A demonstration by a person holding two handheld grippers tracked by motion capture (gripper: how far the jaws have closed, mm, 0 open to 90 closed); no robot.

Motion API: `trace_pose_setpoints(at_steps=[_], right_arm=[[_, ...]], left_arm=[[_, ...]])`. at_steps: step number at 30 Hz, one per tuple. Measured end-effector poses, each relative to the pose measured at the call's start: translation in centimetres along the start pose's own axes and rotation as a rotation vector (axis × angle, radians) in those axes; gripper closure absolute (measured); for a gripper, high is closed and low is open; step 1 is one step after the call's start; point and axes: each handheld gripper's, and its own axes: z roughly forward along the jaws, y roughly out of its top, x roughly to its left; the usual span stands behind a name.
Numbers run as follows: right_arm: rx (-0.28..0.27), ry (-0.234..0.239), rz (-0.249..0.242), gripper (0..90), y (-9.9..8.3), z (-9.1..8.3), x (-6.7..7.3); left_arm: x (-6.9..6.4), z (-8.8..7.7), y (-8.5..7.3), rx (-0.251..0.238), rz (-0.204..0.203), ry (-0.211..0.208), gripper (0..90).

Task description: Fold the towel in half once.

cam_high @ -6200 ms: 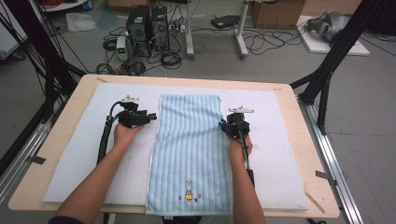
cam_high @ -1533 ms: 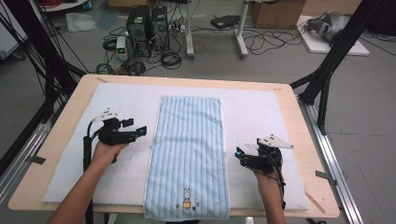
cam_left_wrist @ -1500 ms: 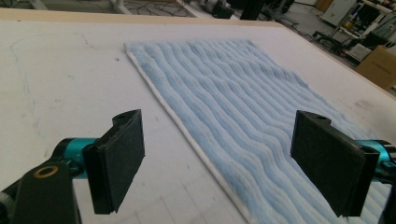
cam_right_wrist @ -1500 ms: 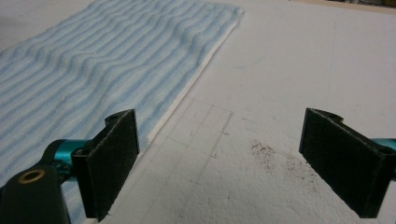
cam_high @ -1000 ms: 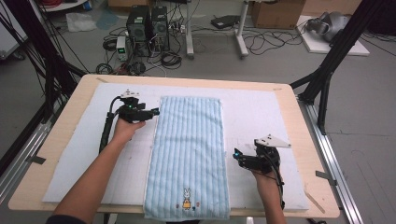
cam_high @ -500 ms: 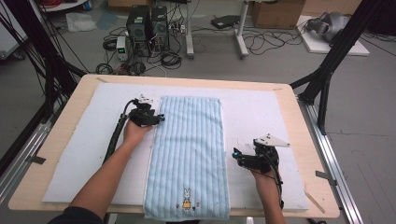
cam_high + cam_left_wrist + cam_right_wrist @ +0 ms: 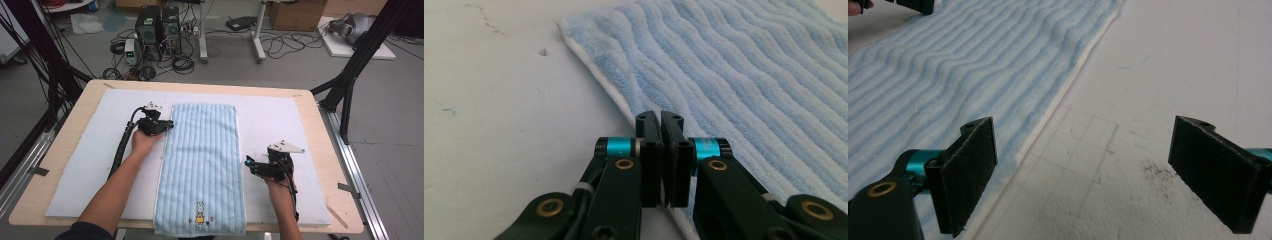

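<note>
Left gripper (image 7: 661, 120) fingers just clenched on the blue towel's (image 7: 200, 150) left hem to lift it; right gripper (image 7: 248, 162) released, waiting beside the right hem.

Light blue striped towel (image 7: 202, 160), white mat (image 7: 90, 165), perhaps tan table (image 7: 95, 87)

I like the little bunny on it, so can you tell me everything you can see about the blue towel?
The blue towel is soft, fluffy terry cloth with wavy ribbed stripes and a white edge. It lies flat and spread out lengthwise on the white mat, its near end hanging slightly over the table's edge. A small bunny picture sits near that end. The left gripper is pinched shut on its left edge near the far corner.
</note>
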Motion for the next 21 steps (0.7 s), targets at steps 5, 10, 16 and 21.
trace_pose_setpoints(at_steps=[5,10,16,21], right_arm=[[0.036,-0.004,-0.002,11.2,1.4,1.7,-0.3],[0.015,0.031,0.022,8.8,4.3,4.3,-0.6],[0.088,0.01,0.026,9.1,7.4,7.9,-0.7],[0.167,-0.02,0.022,31.9,8.6,11.1,-0.9]], left_arm=[[0.7,-0.3,-0.1,-0.022,-0.049,-0.048,86.7],[0.7,-0.3,-0.1,-0.028,-0.055,-0.056,86.7],[0.8,-0.4,-0.2,-0.039,-0.058,-0.073,86.7],[0.9,-0.6,-0.3,-0.049,-0.058,-0.087,86.7]])
